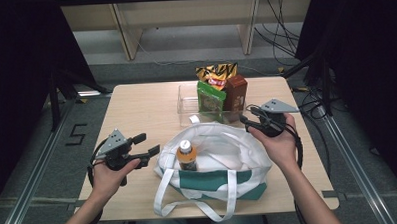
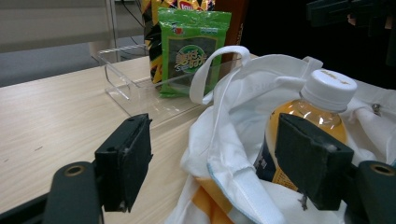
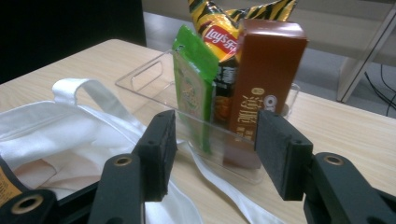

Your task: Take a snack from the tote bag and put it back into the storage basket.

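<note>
Right gripper (image 1: 248, 121) – jaws apart, empty – faces the upright brown box (image 3: 266, 88) straight ahead; left gripper (image 1: 143, 146) is also apart.

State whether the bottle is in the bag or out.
In. The bottle stands upright inside the open tote bag, its white cap above the rim.

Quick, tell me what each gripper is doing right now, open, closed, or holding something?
Left gripper: open, holding nothing.
Right gripper: open, holding nothing.
</note>
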Action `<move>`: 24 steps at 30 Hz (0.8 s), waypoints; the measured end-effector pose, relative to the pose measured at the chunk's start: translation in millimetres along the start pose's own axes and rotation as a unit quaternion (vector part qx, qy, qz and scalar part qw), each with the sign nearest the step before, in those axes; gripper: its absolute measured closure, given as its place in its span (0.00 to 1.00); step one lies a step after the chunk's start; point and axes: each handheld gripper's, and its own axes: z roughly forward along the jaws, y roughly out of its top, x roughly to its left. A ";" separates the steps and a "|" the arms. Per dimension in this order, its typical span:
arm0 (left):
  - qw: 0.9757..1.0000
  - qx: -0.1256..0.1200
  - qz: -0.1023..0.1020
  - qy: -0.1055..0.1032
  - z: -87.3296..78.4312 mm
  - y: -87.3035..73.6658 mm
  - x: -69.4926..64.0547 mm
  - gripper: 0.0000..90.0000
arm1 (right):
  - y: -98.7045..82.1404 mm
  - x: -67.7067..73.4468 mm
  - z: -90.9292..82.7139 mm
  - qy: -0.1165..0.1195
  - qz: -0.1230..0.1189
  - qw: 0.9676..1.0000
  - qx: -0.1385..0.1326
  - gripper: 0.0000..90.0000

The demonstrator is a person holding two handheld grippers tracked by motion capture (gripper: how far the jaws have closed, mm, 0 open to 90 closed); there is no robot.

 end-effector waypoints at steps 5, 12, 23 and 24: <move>1.000 -0.002 0.003 -0.010 1.4 1.4 -2.9 0.30 | -7.5 -4.9 -10.3 -0.008 0.012 1.000 -0.004 0.54; 1.000 -0.003 0.004 -0.030 4.4 8.7 -14.8 0.32 | -26.0 -2.3 -24.3 -0.012 0.033 0.999 0.000 0.53; 0.995 0.012 0.031 -0.091 29.5 18.1 -41.9 0.37 | -47.3 -1.2 -46.8 -0.014 0.036 0.999 0.000 0.53; 0.995 0.014 0.033 -0.092 31.4 18.2 -42.9 0.38 | -49.0 -1.0 -49.1 -0.022 0.035 0.999 0.003 0.53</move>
